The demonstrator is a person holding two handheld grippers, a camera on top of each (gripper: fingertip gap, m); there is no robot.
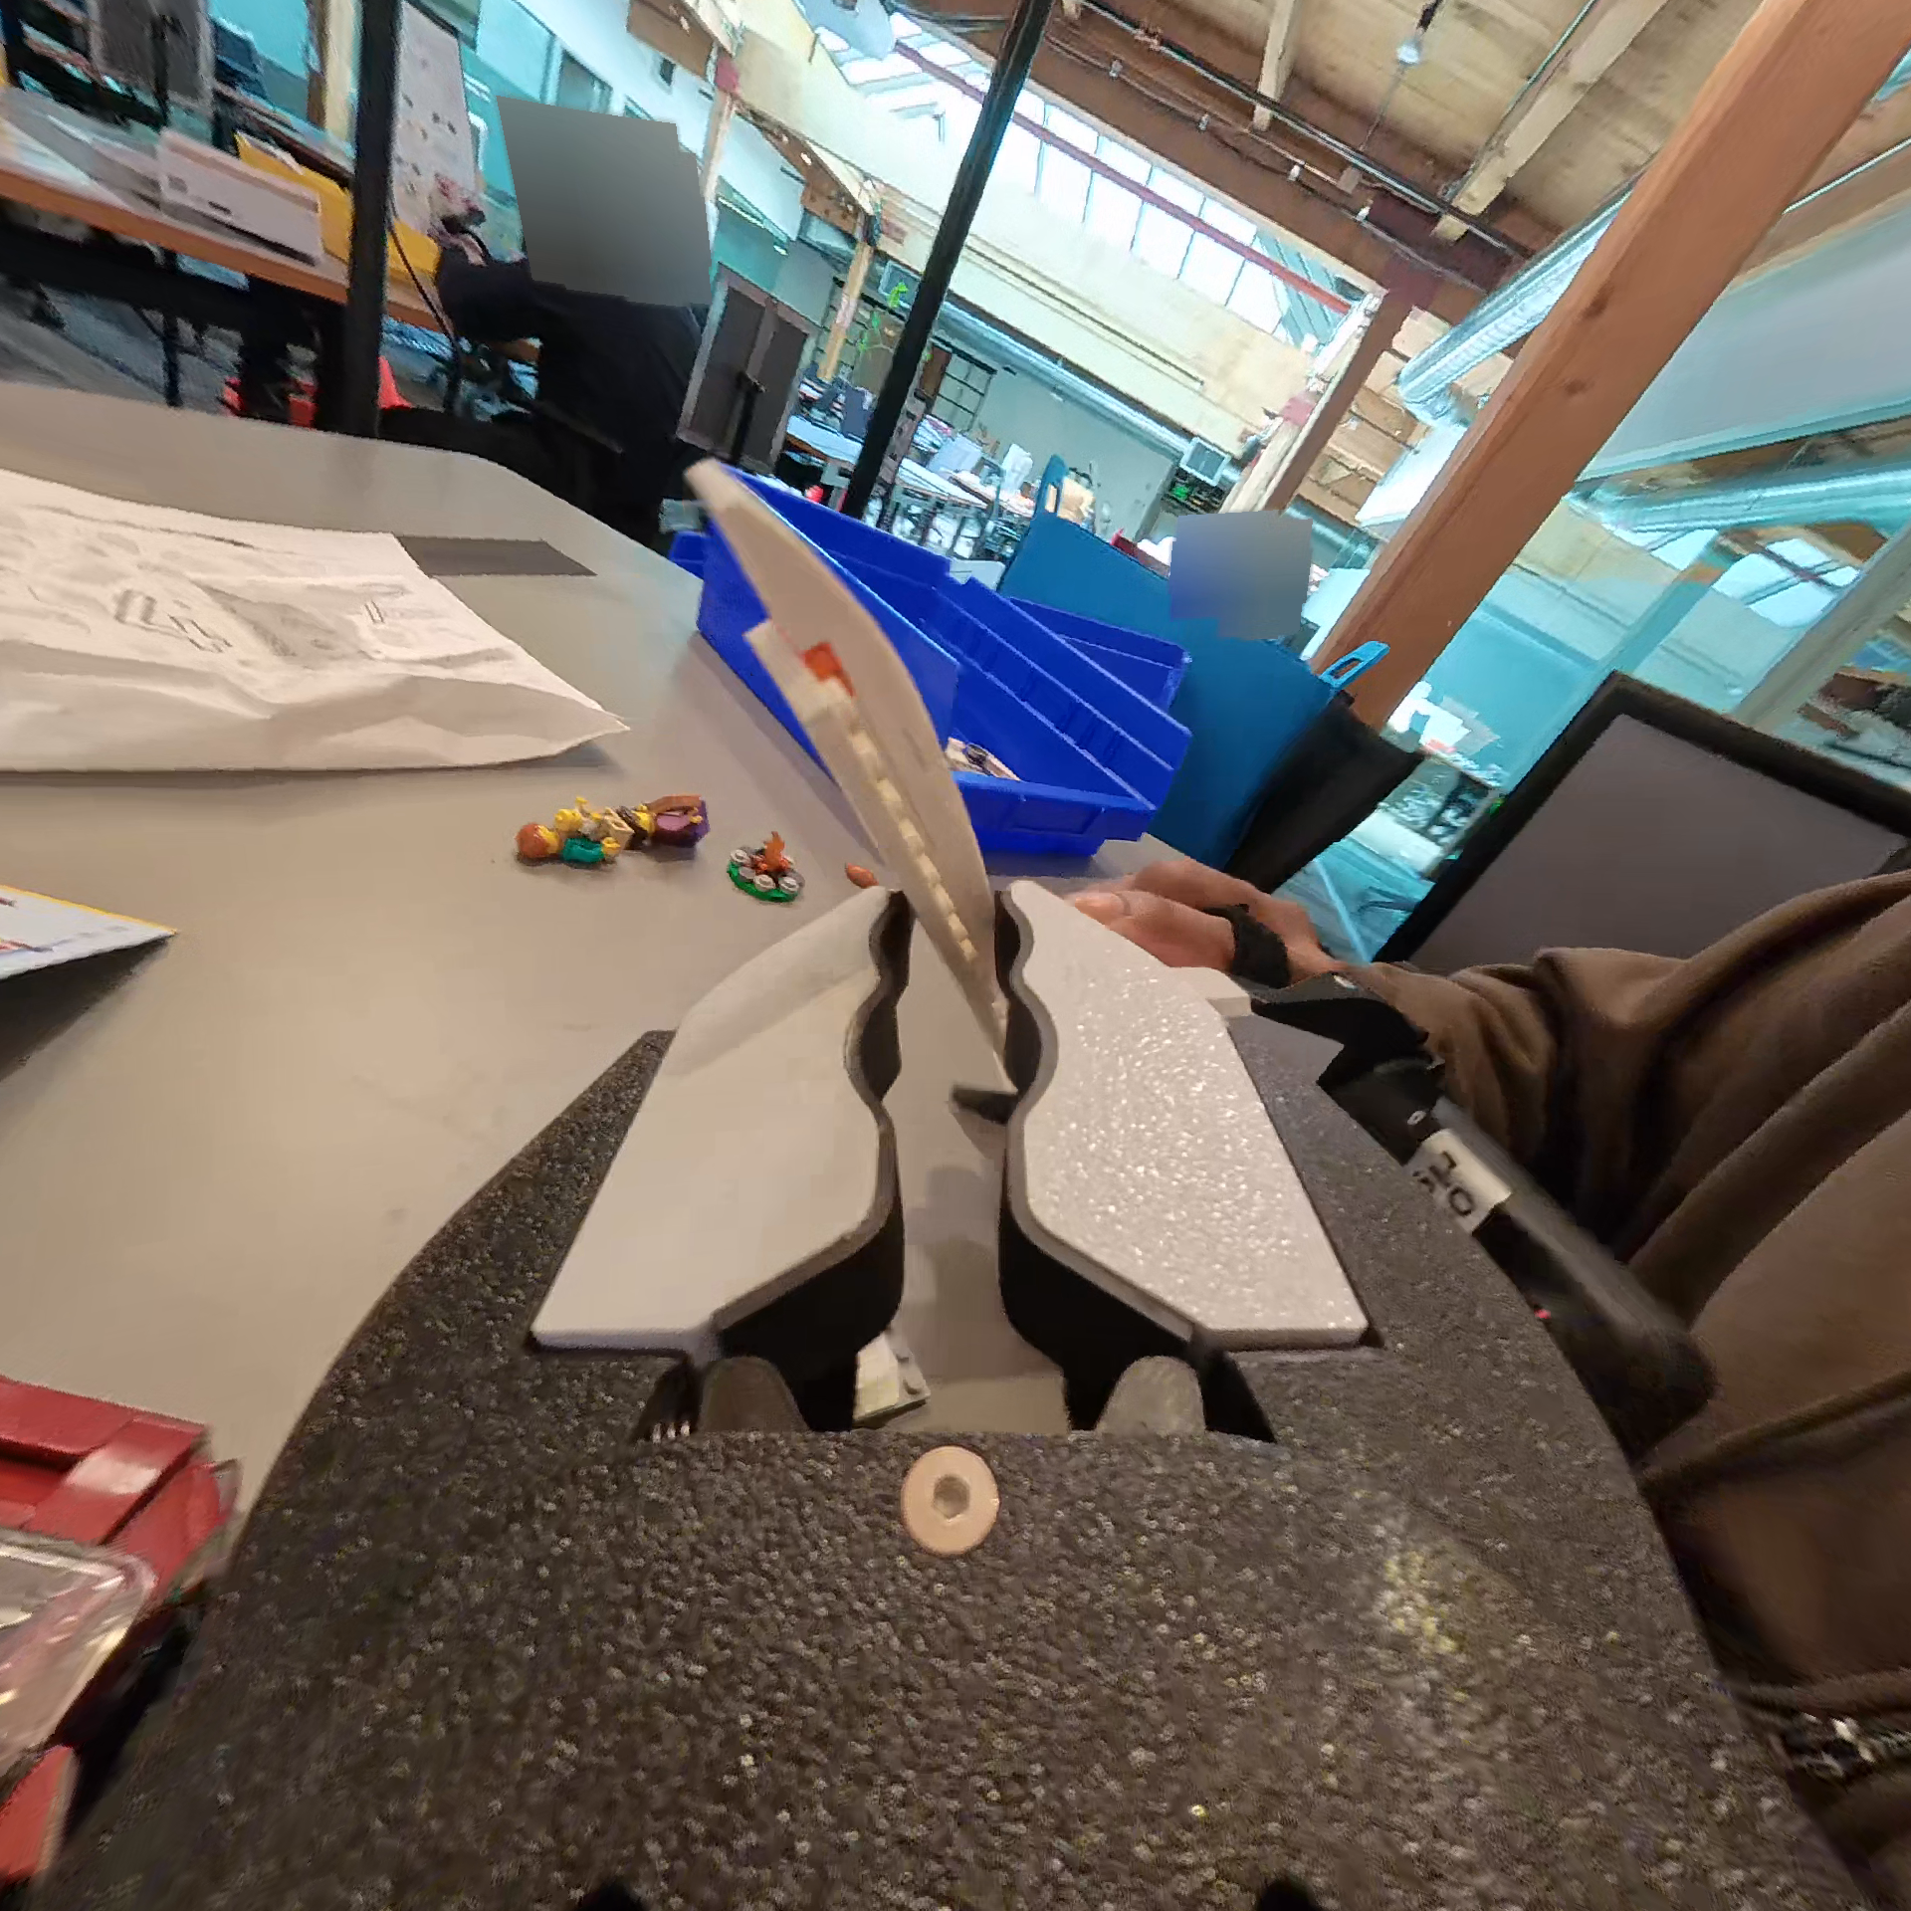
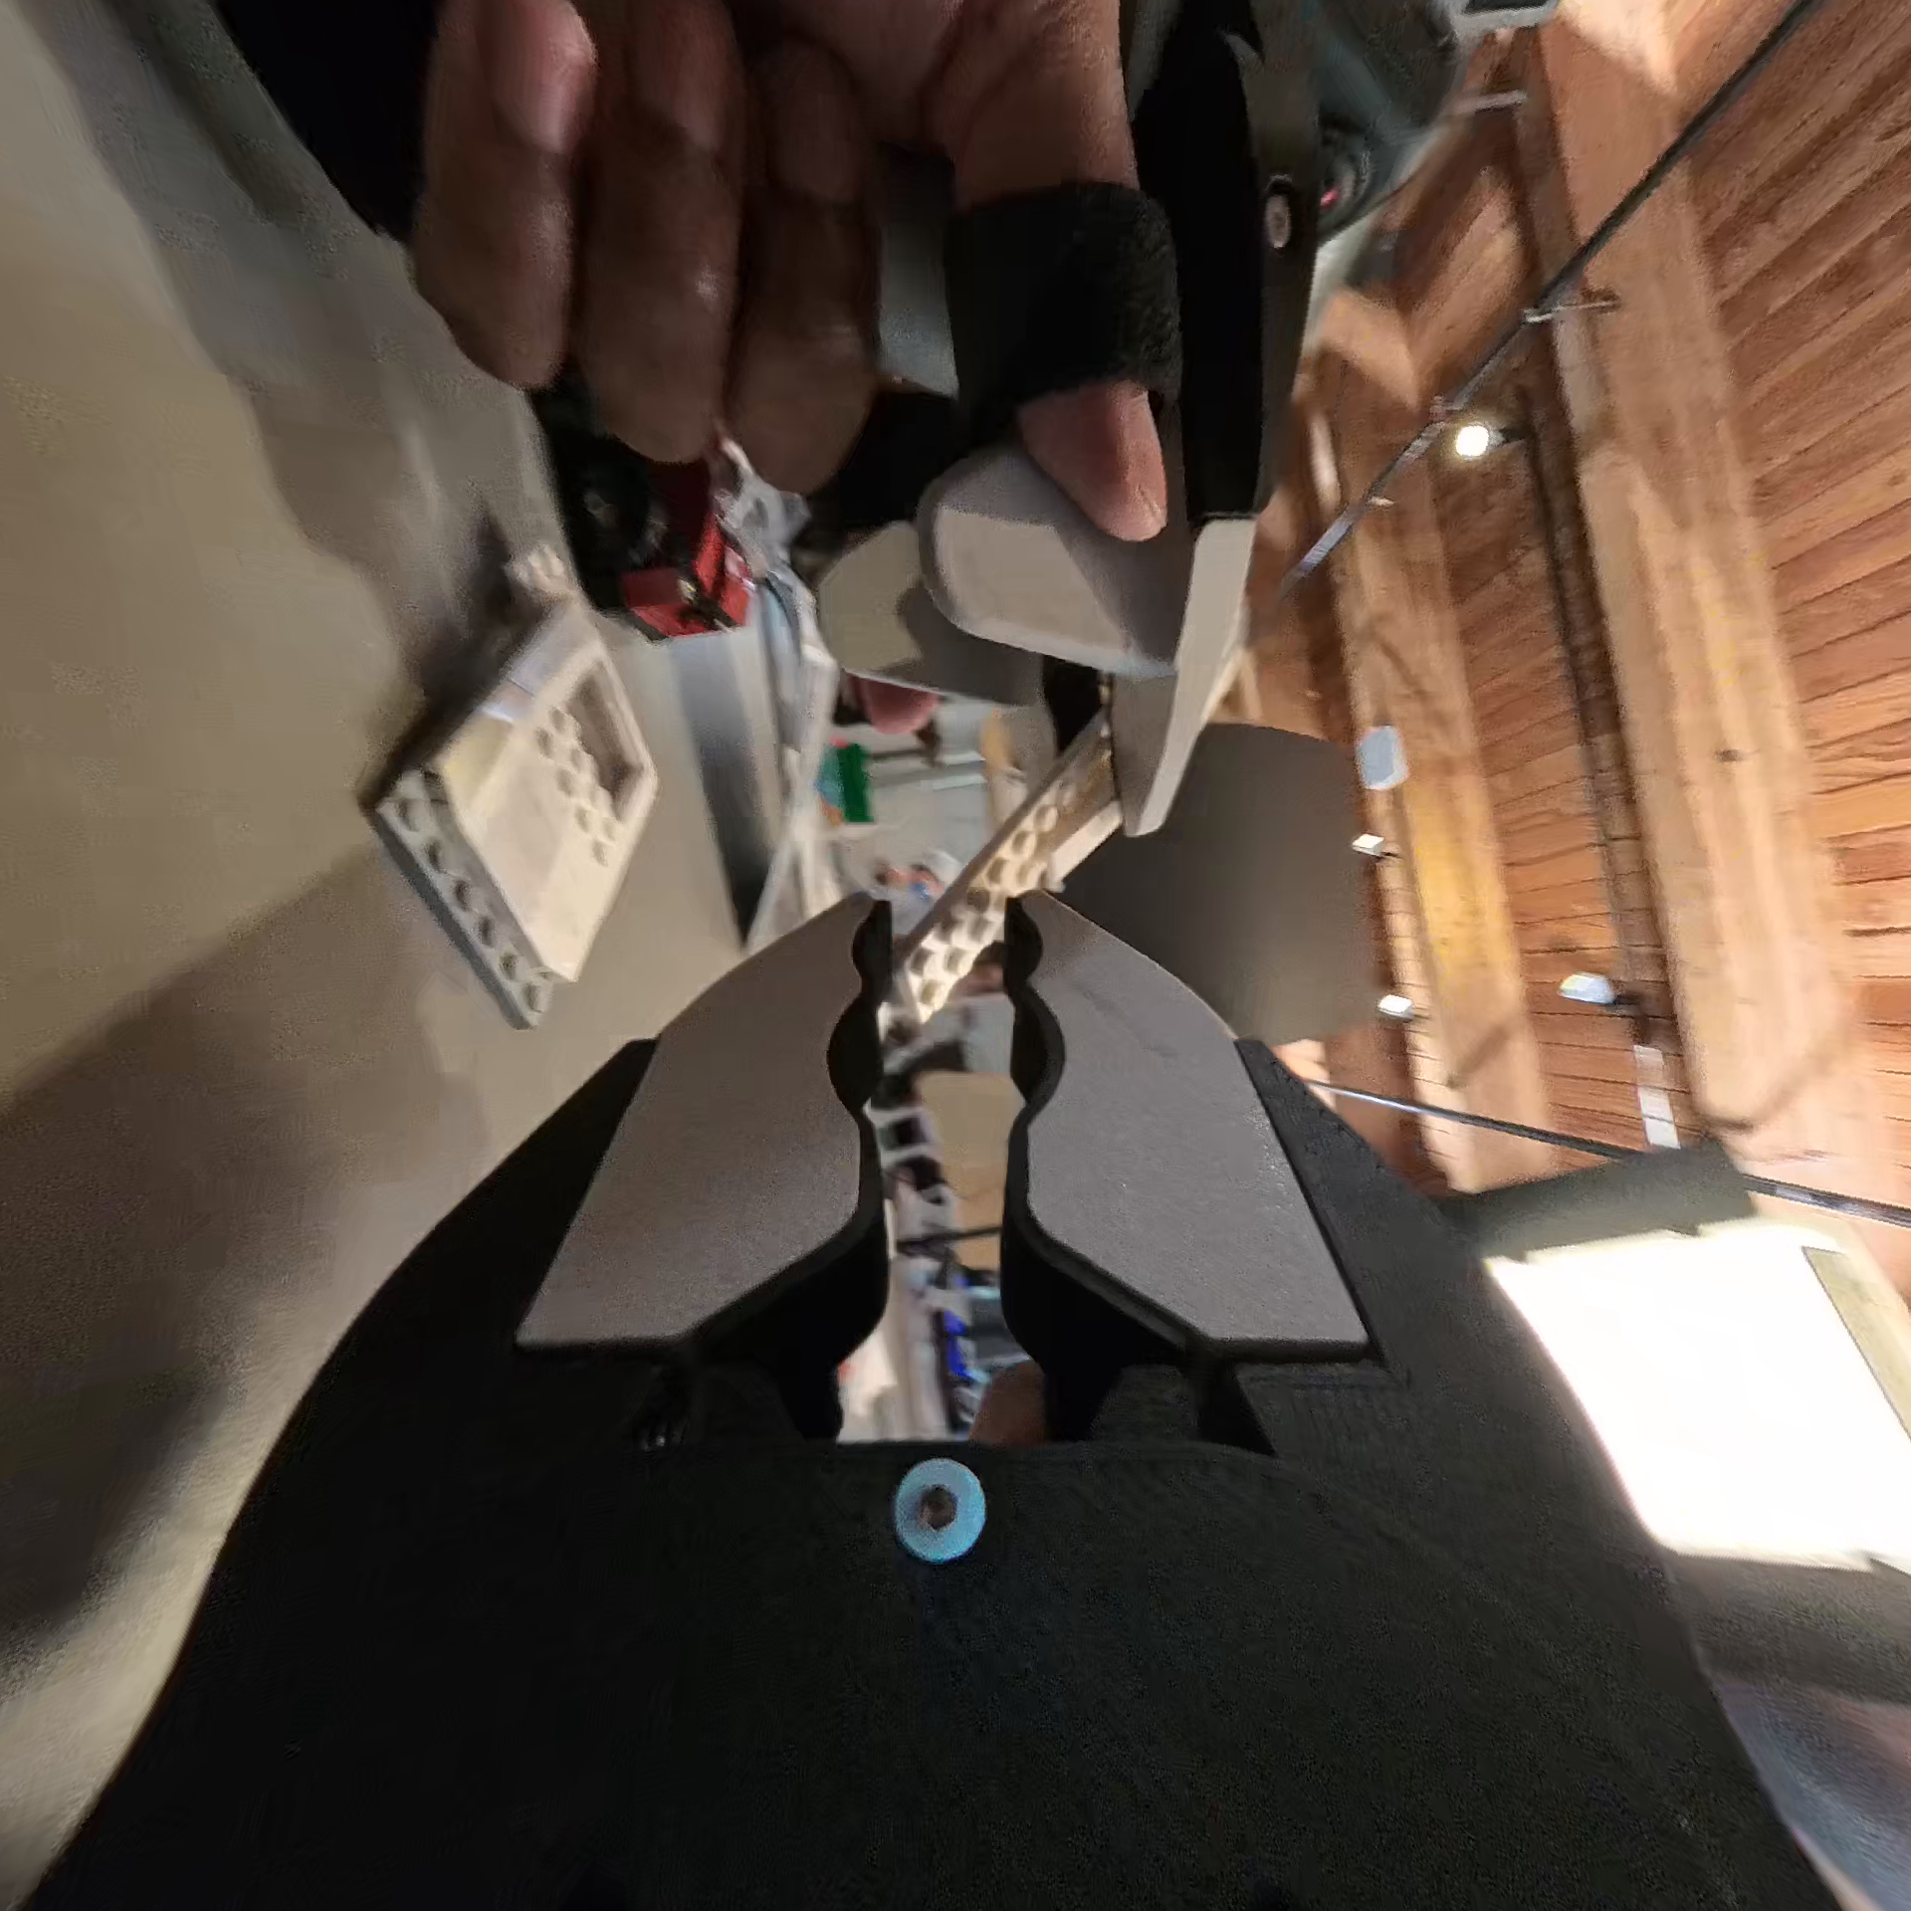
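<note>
My left gripper (image 1: 951, 910) is shut on a long white studded plate (image 1: 879, 703). The plate lies slantwise across its jaws and sticks up, tilted to the left, above the grey table (image 1: 362, 1034). In the right wrist view the same plate (image 2: 1034, 838) runs from the left gripper's fingers (image 2: 1169, 745) down into the gap between my right gripper's fingertips. My right gripper (image 2: 946, 915) is open; its pads stand apart around the plate's end and do not press on it. A hand (image 1: 1189, 920) shows just right of my left fingers.
A pile of toy figures (image 1: 610, 827) and a small green campfire piece (image 1: 765, 869) lie on the table. Blue bins (image 1: 1034, 703) stand behind, printed sheets (image 1: 238, 631) at the left, a red box (image 1: 83, 1468) near left. A white studded frame piece (image 2: 517, 796) lies on the table. Only a small space, under 4 cm, lies between the two pairs of fingers.
</note>
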